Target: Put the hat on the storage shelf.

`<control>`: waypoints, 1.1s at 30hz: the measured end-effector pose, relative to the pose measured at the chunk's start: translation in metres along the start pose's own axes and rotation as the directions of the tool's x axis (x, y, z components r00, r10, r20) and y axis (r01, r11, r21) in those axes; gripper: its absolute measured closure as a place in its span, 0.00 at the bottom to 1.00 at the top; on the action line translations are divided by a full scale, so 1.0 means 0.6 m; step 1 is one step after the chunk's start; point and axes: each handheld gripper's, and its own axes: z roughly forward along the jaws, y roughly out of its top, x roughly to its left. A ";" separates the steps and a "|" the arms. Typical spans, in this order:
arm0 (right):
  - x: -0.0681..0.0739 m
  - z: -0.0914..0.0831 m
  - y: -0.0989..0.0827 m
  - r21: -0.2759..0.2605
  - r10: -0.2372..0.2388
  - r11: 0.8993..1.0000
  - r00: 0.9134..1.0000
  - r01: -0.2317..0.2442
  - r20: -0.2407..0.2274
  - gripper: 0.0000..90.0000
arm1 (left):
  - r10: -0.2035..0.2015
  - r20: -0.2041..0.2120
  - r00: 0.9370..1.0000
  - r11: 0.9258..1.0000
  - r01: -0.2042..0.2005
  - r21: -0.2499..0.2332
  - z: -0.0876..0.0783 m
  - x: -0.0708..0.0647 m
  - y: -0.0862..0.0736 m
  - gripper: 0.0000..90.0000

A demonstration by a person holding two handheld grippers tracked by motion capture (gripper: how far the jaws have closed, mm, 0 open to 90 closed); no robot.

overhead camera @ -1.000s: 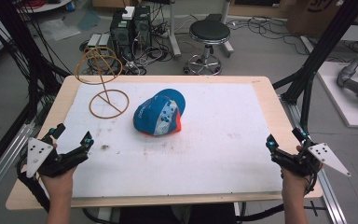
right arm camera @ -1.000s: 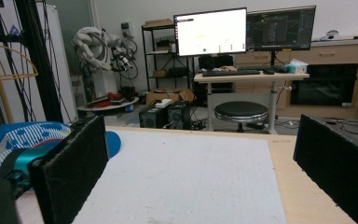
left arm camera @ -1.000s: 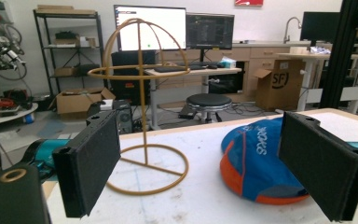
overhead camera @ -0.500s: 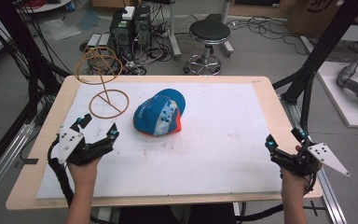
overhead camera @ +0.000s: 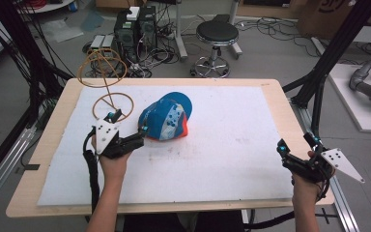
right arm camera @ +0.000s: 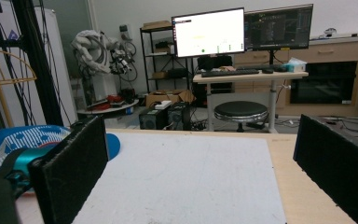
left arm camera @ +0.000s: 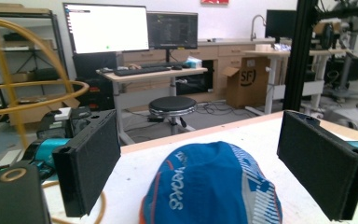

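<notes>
While a yellow wire stand [overhead camera: 107,82] rises at the table's [overhead camera: 270,96] far left corner, the left gripper [overhead camera: 128,126], jaws wide apart and empty, faces the blue cap [overhead camera: 166,117]; the right gripper [overhead camera: 297,151], also wide open, holds nothing.

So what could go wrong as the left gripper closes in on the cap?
The cap is soft and domed, so the open left gripper might pinch loose fabric and slip. The yellow wire stand sits right beside that gripper and could get knocked. The right gripper is far off, unable to steady anything.
</notes>
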 end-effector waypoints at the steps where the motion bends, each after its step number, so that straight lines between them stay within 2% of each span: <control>1: 0.000 0.000 0.000 -0.001 0.000 1.000 1.000 0.000 0.001 0.03 | 0.000 -0.002 1.000 1.000 0.000 0.002 0.005 -0.002 -0.001 0.15; 11: 0.002 0.003 -0.002 0.003 -0.006 1.000 1.000 0.006 -0.001 0.03 | -0.016 -0.009 1.000 1.000 0.016 0.023 0.057 -0.028 -0.014 0.15; 23: 0.000 0.004 -0.005 0.010 0.001 1.000 1.000 -0.001 0.001 0.03 | -0.043 -0.007 0.999 0.996 0.044 0.082 0.119 -0.046 -0.049 0.18; 26: -0.002 0.006 -0.008 0.012 -0.004 1.000 1.000 0.004 0.002 0.03 | -0.035 -0.008 0.999 0.996 0.036 0.087 0.126 -0.049 -0.054 0.18; 28: -0.002 0.006 -0.009 0.019 0.002 1.000 1.000 -0.002 0.005 0.03 | -0.011 -0.013 1.000 0.993 0.012 0.115 0.135 -0.054 -0.063 0.18; 31: -0.001 0.007 -0.010 0.022 0.005 1.000 1.000 -0.005 0.002 0.03 | -0.003 -0.015 1.000 0.992 0.005 0.126 0.140 -0.058 -0.068 0.18; 33: 0.000 0.007 -0.010 0.022 0.005 1.000 1.000 -0.005 0.002 0.03 | 0.020 -0.023 1.000 0.991 -0.017 0.129 0.143 -0.062 -0.070 0.19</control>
